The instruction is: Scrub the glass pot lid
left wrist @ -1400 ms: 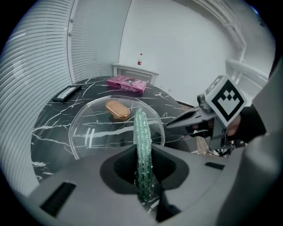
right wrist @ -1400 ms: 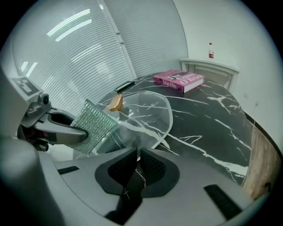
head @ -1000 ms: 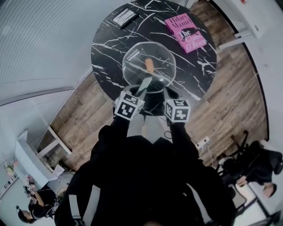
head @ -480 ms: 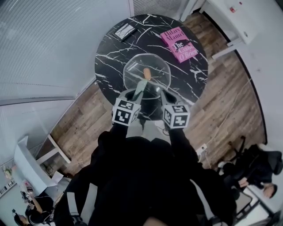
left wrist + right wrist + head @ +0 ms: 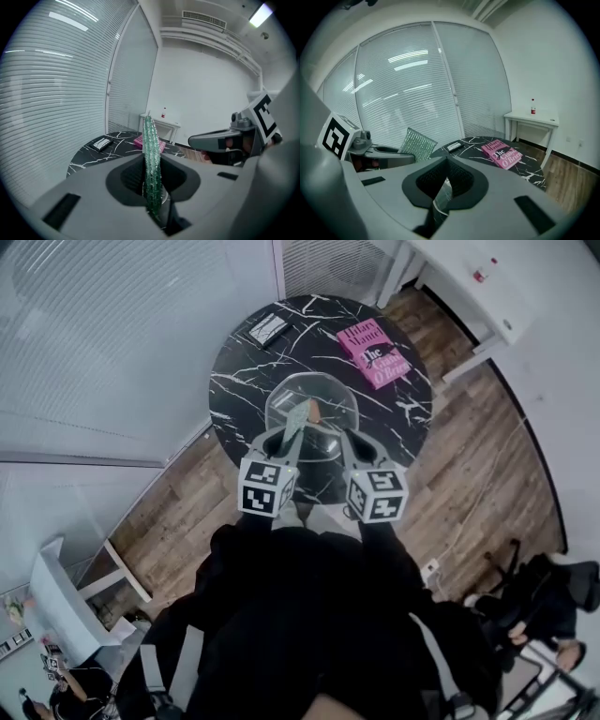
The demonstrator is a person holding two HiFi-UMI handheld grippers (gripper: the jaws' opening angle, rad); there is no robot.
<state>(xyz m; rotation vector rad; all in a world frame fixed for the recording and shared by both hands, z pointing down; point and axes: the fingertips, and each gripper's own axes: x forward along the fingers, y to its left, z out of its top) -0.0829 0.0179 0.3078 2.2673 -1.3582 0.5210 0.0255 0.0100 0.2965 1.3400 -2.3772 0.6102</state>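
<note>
The glass pot lid [image 5: 323, 401] with an orange knob [image 5: 314, 412] lies over the near half of the round black marble table [image 5: 244, 381]. I cannot tell whether it rests on the table. My right gripper [image 5: 352, 440] is shut on its near rim; a thin sliver of the rim [image 5: 440, 196] shows between the jaws of the right gripper [image 5: 443, 199]. My left gripper [image 5: 283, 435] is shut on a green glittery scrubber [image 5: 300, 419] that stands upright in the left gripper view [image 5: 151, 154] and reaches over the lid beside the knob.
A pink book [image 5: 375, 352] lies on the table's far right and a small dark flat device [image 5: 268, 329] at its far left. A white side table [image 5: 532, 119] with a red bottle [image 5: 532, 107] stands beyond. Slatted blinds [image 5: 408, 84] line the wall.
The head view has drawn back, so the table and lid look smaller. Both grippers keep their hold. The scrubber's tip now sits closer to the orange knob.
</note>
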